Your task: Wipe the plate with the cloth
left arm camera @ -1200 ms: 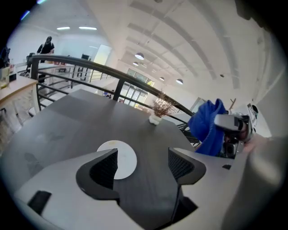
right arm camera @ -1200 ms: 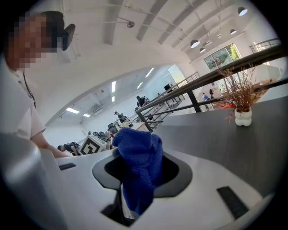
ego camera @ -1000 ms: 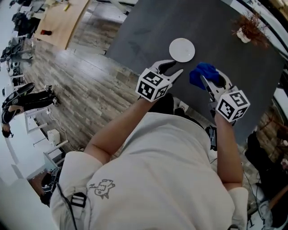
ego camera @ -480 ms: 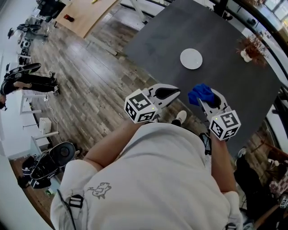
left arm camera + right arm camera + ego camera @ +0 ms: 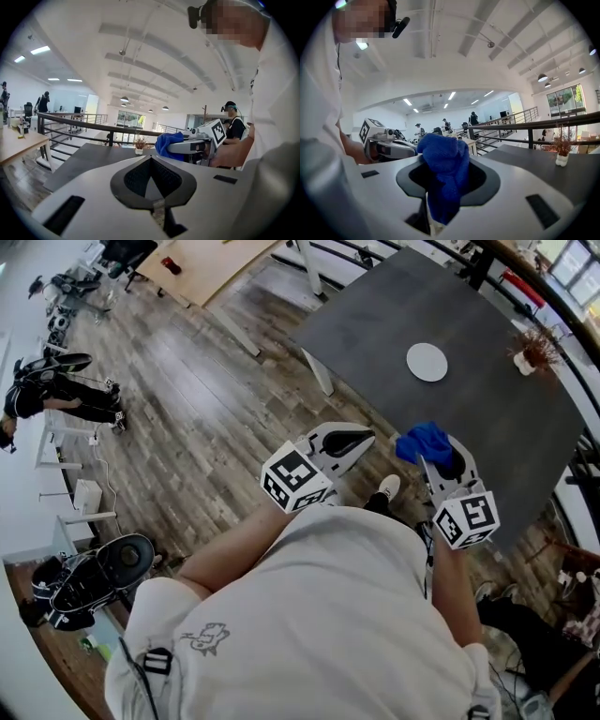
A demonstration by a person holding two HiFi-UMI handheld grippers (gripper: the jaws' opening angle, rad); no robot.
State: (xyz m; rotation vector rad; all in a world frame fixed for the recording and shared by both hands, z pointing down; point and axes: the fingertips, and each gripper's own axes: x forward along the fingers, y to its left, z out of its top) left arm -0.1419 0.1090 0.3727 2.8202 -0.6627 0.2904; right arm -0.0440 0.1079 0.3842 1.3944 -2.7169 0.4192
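- Currently at the right gripper (image 5: pixel 433 461): jaws clamped on a crumpled blue cloth (image 5: pixel 424 442), with one bunch bulging past the jaw tips and a fold hanging down between the jaws.
- At the left gripper (image 5: pixel 367 438): jaws together, pads meeting, nothing between them.
- Both grippers held side by side in front of a person in a white shirt (image 5: pixel 328 615), pointing roughly level, marker cubes toward the body.
- Left gripper over the wood-plank floor (image 5: pixel 187 409), just off the near edge of the dark grey rectangular table (image 5: pixel 487 418).
- Right gripper and cloth over the table's near edge, raised clear of the surface.
- Small round white plate (image 5: pixel 427 362) flat on the table, toward its far half, well apart from both grippers and from the cloth.
- Dried plant in a small white pot (image 5: pixel 534 351) upright on the table, to the right of the plate, near the railing side.
- Another person on the floor at far left of the head view, well apart from the table.
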